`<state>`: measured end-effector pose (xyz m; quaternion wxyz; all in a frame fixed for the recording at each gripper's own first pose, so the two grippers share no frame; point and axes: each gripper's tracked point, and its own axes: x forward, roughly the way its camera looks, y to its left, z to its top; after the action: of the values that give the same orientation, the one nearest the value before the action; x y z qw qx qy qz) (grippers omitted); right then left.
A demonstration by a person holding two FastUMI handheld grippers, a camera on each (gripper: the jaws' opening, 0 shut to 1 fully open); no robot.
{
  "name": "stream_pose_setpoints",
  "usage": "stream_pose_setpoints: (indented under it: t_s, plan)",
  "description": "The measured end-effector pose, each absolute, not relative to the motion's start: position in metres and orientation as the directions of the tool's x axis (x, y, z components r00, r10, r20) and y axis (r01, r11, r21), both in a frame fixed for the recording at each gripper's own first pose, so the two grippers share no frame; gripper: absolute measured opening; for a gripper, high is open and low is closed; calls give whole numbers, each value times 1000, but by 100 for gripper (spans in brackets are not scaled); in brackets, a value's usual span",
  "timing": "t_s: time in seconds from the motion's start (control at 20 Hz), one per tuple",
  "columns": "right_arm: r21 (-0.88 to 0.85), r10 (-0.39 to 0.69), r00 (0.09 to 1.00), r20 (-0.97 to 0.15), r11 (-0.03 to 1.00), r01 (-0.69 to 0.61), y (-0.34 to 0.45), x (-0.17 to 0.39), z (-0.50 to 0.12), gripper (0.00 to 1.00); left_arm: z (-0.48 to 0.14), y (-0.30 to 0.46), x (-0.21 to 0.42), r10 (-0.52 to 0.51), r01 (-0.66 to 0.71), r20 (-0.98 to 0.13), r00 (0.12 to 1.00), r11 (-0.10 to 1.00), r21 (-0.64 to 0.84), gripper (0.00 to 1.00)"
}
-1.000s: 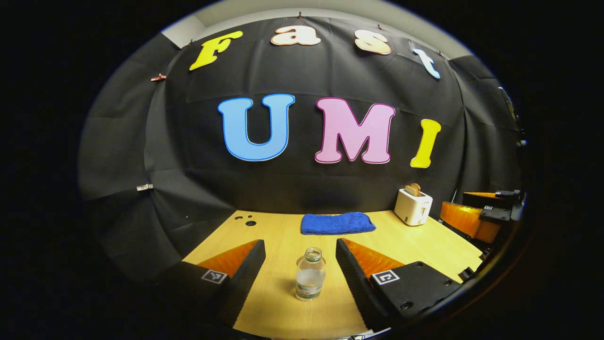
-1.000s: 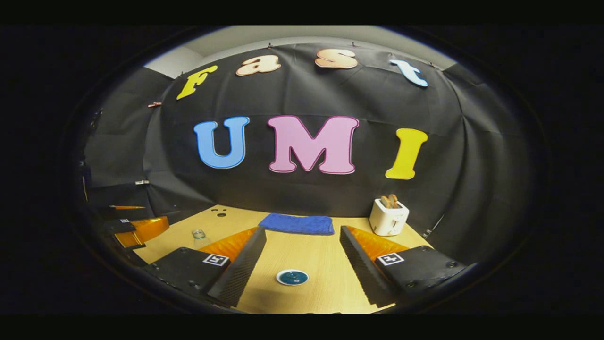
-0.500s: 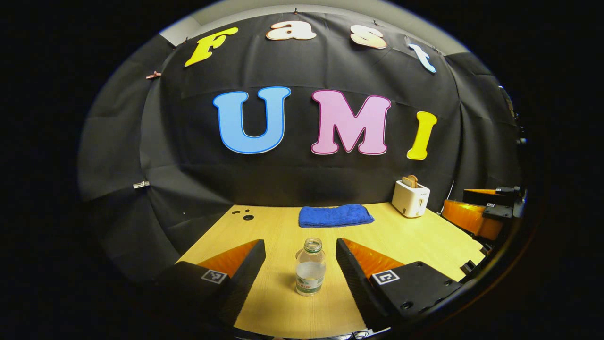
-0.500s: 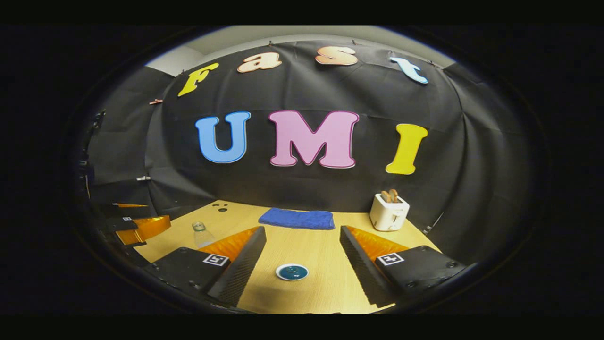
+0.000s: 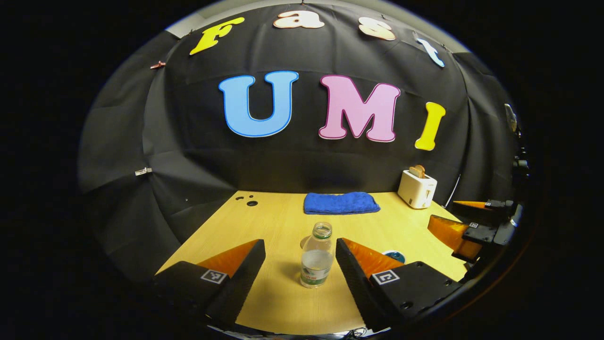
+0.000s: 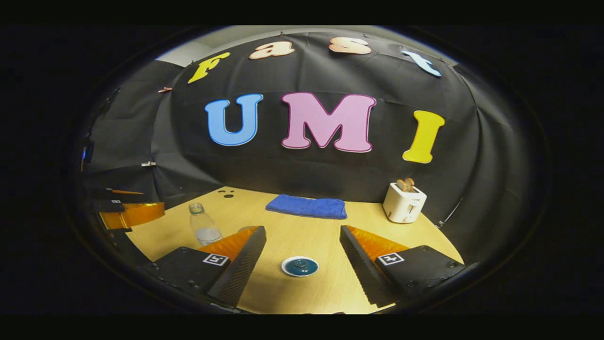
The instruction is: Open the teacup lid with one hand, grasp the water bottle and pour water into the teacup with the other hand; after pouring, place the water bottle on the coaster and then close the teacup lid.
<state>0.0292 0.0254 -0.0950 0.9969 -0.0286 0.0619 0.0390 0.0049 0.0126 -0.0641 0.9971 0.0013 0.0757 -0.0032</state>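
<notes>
A clear uncapped water bottle [image 5: 317, 257] with a little water and a green label stands on the wooden table [image 5: 264, 222]. It is just ahead of my open left gripper [image 5: 299, 243], in line with the gap between the fingers and touching neither. A small pale disc [image 5: 304, 242] lies right behind it. The teacup's teal lid with a white rim [image 6: 299, 266] sits ahead of my open right gripper [image 6: 302, 231], centred between the fingers. The lid [image 5: 394, 256] also peeks past the left gripper's right finger. The bottle [image 6: 204, 225] stands to the right gripper's left.
A folded blue towel [image 5: 341, 203] lies at the back of the table, and a white toaster [image 5: 417, 188] with toast stands at the back right. The right gripper [image 5: 467, 226] shows at the right edge of the left gripper view. Two holes [image 5: 251, 203] mark the table's back left corner.
Both grippers have tipped down and come forward. The bottle now sits nearer the left fingers, and the teal lid has come into the left gripper view. Both stay open.
</notes>
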Motion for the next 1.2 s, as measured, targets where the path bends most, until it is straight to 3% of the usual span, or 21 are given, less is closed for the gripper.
stream_pose_setpoints:
  t_s: [0.35,0.6,0.85,1.0,1.1,1.15,1.2]
  plan:
    - [-46,85,975,-207,994,-96,32,81,-184,98,-130,6,16,-42,45,-206,978,999,13,96]
    - [-39,28,970,-243,998,-39,17,100,-239,98,-170,-2,20,-51,43,-215,975,998,-40,96]
    - [-145,5,973,-230,989,-39,12,112,-256,98,-210,3,17,-38,21,-264,964,998,-66,95]
    - [-124,28,973,-229,991,-58,23,112,-260,96,-225,9,14,-23,7,-292,956,998,-54,96]
    - [-123,34,972,-232,990,-64,28,113,-262,88,-227,12,14,-21,2,-299,954,998,-65,96]
    - [-126,36,971,-236,990,-68,28,113,-263,75,-225,12,15,-22,1,-299,954,998,-70,95]
    - [-121,48,969,-241,990,-79,30,113,-264,72,-223,11,16,-22,1,-297,955,997,-71,96]
